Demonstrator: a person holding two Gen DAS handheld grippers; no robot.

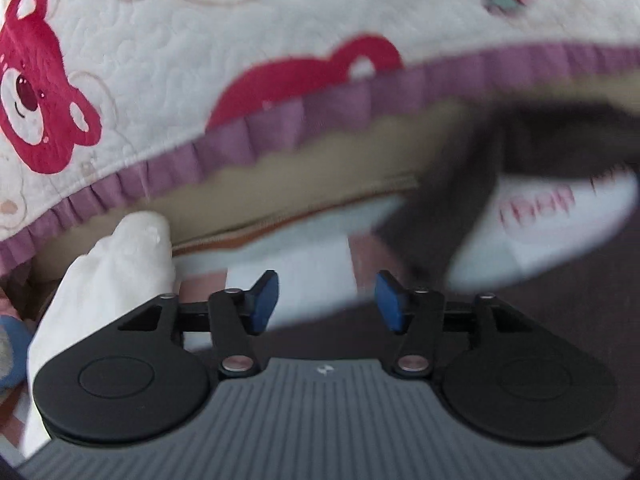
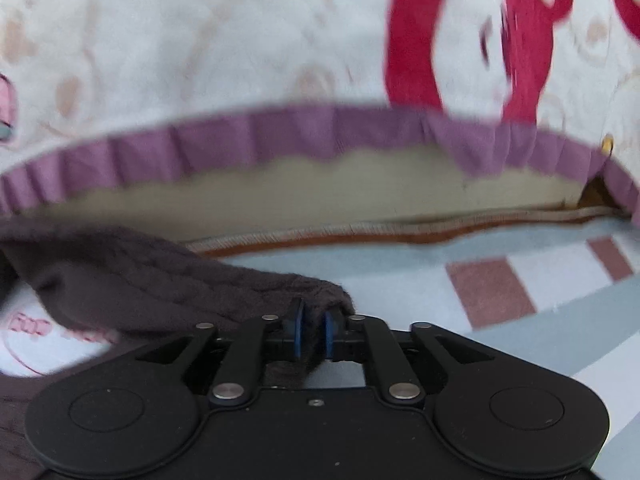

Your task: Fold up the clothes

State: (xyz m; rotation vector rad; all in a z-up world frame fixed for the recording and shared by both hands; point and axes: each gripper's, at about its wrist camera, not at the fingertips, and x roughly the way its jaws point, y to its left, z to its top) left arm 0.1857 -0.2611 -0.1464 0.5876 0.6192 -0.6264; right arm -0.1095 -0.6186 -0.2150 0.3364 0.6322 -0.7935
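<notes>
Dark knit garment [image 2: 132, 276] is pinched between the right gripper [image 2: 313, 330] pads; the left gripper [image 1: 326, 300] gapes wide, holding nothing.

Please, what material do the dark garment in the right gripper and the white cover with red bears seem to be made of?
The dark garment, pinched in the right gripper, looks like a soft knit, perhaps wool or acrylic: the surface is matte with fuzzy fibres at the edge. The white cover seems quilted cotton-like fabric: stitched puffy lines show, with a pleated purple frill. The exact fibres cannot be told.
</notes>
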